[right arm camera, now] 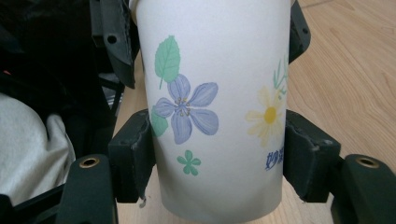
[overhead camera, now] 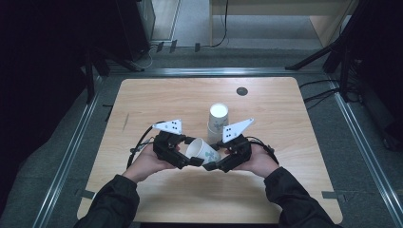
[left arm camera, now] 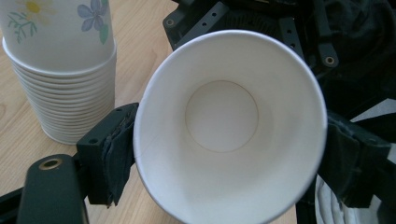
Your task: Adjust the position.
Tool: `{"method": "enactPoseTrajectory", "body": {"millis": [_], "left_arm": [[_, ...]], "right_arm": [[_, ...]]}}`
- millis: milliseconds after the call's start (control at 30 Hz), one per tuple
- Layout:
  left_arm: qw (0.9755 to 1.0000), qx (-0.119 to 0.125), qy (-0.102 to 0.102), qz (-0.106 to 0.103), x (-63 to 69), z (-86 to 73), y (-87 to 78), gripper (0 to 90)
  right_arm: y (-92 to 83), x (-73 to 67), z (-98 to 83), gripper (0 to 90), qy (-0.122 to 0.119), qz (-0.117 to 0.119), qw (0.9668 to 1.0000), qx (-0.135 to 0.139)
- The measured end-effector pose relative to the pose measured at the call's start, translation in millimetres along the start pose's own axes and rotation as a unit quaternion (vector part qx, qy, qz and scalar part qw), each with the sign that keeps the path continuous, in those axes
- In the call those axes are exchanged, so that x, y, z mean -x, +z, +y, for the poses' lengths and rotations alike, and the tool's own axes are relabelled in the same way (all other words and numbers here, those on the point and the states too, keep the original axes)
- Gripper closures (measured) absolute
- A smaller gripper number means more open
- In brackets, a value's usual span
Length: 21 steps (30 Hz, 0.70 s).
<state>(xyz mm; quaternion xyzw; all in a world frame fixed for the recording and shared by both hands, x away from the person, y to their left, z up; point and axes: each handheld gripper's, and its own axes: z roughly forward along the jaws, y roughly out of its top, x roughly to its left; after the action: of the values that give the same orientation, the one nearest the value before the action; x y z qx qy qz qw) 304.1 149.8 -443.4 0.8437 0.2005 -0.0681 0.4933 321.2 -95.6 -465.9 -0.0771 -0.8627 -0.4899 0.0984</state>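
Note:
A single paper cup printed with flowers is held on its side just above the table, between the two grippers. Its white mouth faces my left gripper, whose pads touch the rim on both sides. My right gripper is shut on the cup's flowered wall near the base. In the high view the left gripper and the right gripper meet at the cup near the table's front. A stack of matching cups stands upside down just behind them.
The wooden table has a small dark round cap near its far edge. The stack of cups stands close to my left gripper's left jaw. Metal rails and dark stands surround the table.

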Motion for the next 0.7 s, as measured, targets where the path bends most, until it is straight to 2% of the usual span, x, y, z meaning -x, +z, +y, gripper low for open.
{"method": "enactPoseTrajectory", "body": {"millis": [33,100,467,567,600,700], "left_arm": [[1.0000,0.001,-0.001,-0.003,-0.1,0.1,-0.1,19.8],[1.0000,0.006,0.003,0.001,1.3,0.1,-0.4,21.4],[0.9999,-0.003,0.014,0.006,2.7,1.1,-1.6,24.9],[0.9999,0.002,0.014,0.009,2.9,2.1,-3.3,24.9],[0.9998,0.004,0.014,0.010,2.5,2.6,-4.9,24.9],[0.9998,0.004,0.013,0.016,1.7,4.0,-10.0,24.9]], "right_arm": [[0.1,-0.2,0.1,33.5,-0.001,0.000,1.0000,0.001],[0.2,-0.2,0.1,33.5,0.000,0.000,1.0000,0.001],[1.0,-0.4,0.1,33.3,0.005,0.003,1.0000,-0.004],[1.5,-1.0,0.3,31.3,0.002,0.001,1.0000,-0.003],[2.7,-1.0,0.1,28.1,0.005,0.002,1.0000,-0.007],[4.1,-1.3,-1.7,25.7,0.002,-0.012,0.9998,-0.018]]}}
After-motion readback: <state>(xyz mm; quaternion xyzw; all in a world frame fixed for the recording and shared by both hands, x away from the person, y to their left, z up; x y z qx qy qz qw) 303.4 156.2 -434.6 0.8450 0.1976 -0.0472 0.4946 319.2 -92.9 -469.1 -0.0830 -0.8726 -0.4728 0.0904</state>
